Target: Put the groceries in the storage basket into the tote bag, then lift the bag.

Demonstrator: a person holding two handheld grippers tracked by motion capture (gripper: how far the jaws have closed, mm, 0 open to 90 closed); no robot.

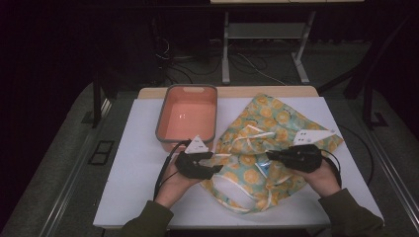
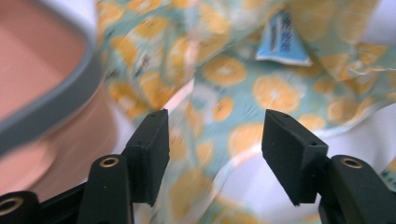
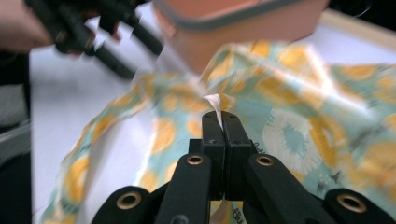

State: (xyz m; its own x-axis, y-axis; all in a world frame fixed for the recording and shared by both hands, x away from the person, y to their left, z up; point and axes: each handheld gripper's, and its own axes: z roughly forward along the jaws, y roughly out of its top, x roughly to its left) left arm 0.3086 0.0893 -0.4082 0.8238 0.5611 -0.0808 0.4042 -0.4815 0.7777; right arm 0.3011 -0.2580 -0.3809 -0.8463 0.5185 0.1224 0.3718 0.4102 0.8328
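text: blue tag (image 2: 281,41) on orange-print cloth (image 2: 261,88) | print blurred, unreadable

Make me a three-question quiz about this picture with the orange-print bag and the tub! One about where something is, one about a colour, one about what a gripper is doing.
1. Where is the tub relative to the bag?
A. to its left
B. on top of it
C. to its right

2. What colour is the tub's rim?
A. yellow
B. grey
C. green

3. What is the right gripper doing?
A. standing wide open
B. pinching a white strip of the bag
C. holding the tub

Answers: 1 A, in the high view the tub stands left of the bag. 2 B, a grey band runs around the pink tub. 3 B, the right gripper view shows its jaws shut on the strip.
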